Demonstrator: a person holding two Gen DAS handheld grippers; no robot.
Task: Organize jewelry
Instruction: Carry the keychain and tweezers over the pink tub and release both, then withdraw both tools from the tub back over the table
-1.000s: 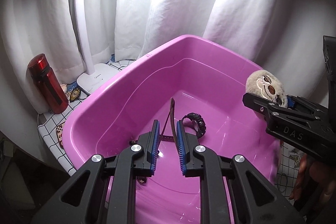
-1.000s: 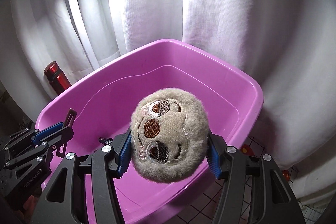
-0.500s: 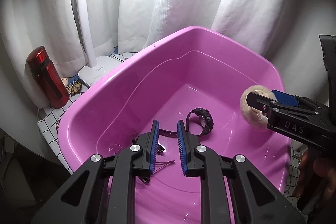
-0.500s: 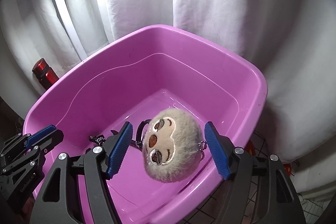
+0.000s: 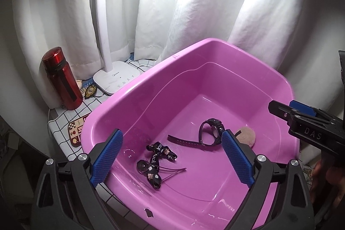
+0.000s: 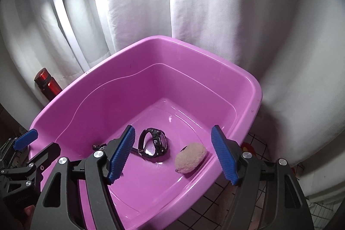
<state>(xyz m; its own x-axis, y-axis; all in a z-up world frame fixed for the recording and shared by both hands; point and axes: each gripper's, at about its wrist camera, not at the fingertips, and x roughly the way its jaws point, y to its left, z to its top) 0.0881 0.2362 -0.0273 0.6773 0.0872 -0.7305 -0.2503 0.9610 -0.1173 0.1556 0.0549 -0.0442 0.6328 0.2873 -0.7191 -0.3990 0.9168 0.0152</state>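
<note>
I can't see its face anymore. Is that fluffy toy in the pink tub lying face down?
Apparently yes. The plush toy rests on the tub floor beside the watch, showing only plain fur.

The basin [image 5: 151, 87] is bright pink; inside lie a black watch [image 5: 212, 133], a tan plush charm [image 6: 189, 157] and a black ribbon [image 5: 156, 157] with pale lettering. Both tongs are black with blue pads [image 5: 106, 157]. The bottle [image 5: 62, 81] is red, the surface [image 5: 64, 120] white with black grid.
</note>
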